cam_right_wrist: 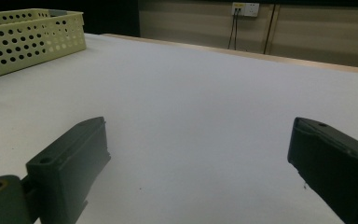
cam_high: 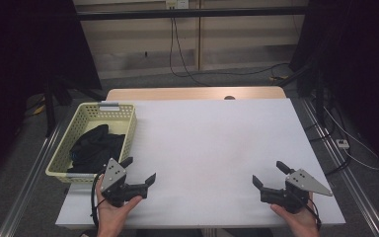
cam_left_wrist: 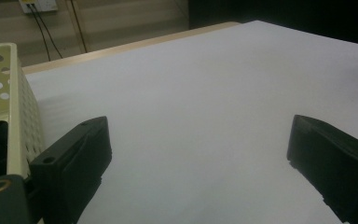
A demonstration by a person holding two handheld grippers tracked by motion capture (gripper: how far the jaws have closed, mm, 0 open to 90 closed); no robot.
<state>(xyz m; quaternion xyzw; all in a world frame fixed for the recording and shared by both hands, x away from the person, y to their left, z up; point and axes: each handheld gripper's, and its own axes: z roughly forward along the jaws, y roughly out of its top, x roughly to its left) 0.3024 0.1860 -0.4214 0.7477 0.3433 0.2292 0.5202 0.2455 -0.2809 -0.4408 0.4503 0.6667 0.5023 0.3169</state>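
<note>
I hold 2 grippers, left gripper (cam_high: 140, 170) and right gripper (cam_high: 269, 175), jaws spread wide and empty over the white table (cam_high: 212, 143). The dark cloth (cam_high: 94, 147) lies in the basket (cam_high: 123, 129) beside my left; reaching in comes next, I judge.

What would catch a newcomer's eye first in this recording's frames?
Most striking is the pale yellow perforated basket at the left edge of the white table, with a heap of black cloth inside it. Next come the two hand-held grippers at the near edge: the left hand-held gripper sits right beside the basket, the right hand-held gripper is over bare table, both with jaws wide open.
</note>
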